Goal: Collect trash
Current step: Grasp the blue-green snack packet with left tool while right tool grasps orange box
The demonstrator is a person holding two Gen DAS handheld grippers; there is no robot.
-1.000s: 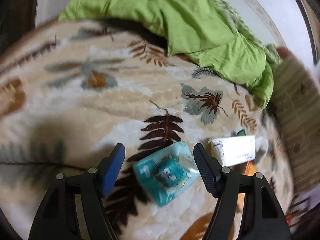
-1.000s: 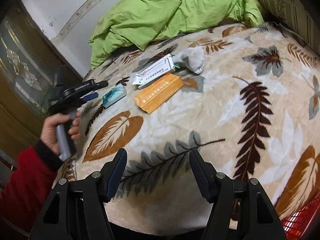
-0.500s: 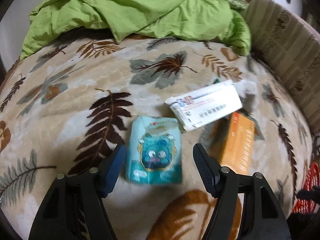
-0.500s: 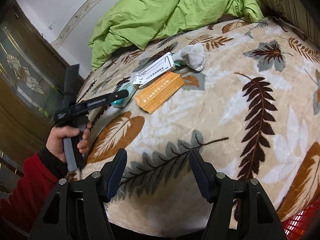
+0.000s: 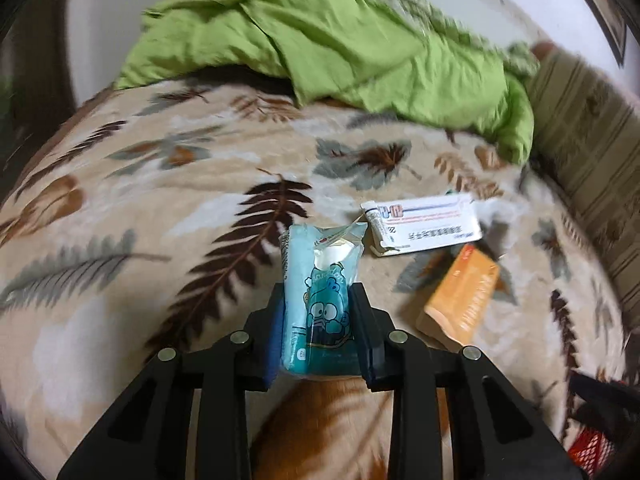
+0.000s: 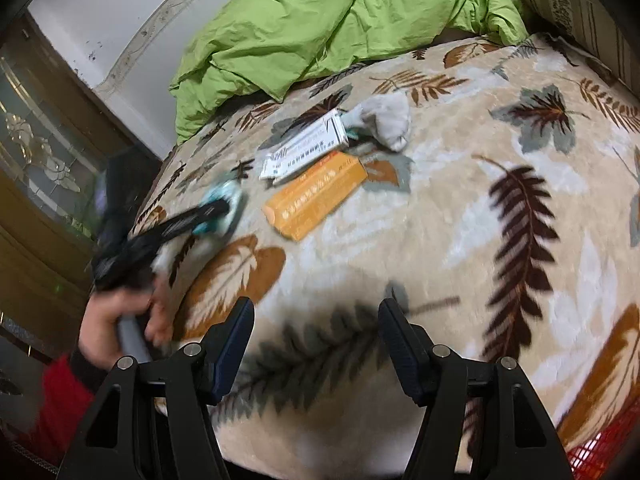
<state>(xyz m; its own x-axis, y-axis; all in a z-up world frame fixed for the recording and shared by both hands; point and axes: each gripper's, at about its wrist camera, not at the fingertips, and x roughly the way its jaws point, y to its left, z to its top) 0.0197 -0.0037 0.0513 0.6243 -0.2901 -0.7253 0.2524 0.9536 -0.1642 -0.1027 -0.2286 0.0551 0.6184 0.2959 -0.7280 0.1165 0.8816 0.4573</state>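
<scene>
My left gripper (image 5: 318,312) is shut on a teal cartoon-print packet (image 5: 320,280), which stands on edge between the pads over the leaf-print blanket (image 5: 160,220). To its right lie a white printed box (image 5: 424,228) and an orange box (image 5: 460,304). In the right wrist view the left gripper (image 6: 216,212) shows blurred at the left with the teal packet (image 6: 228,200), near the white box (image 6: 304,148), the orange box (image 6: 316,196) and a grey crumpled wad (image 6: 384,120). My right gripper (image 6: 316,344) is open and empty above the blanket's near edge.
A green quilt (image 5: 340,48) is heaped at the far side of the bed. A striped headboard cushion (image 5: 592,152) runs along the right. A red mesh basket (image 6: 600,448) shows at the lower right corner. A wooden glass-door cabinet (image 6: 40,160) stands left.
My left gripper has closed on the teal packet, which lay flat between open fingers before and now stands on edge. The right gripper has stayed open and hardly moved.
</scene>
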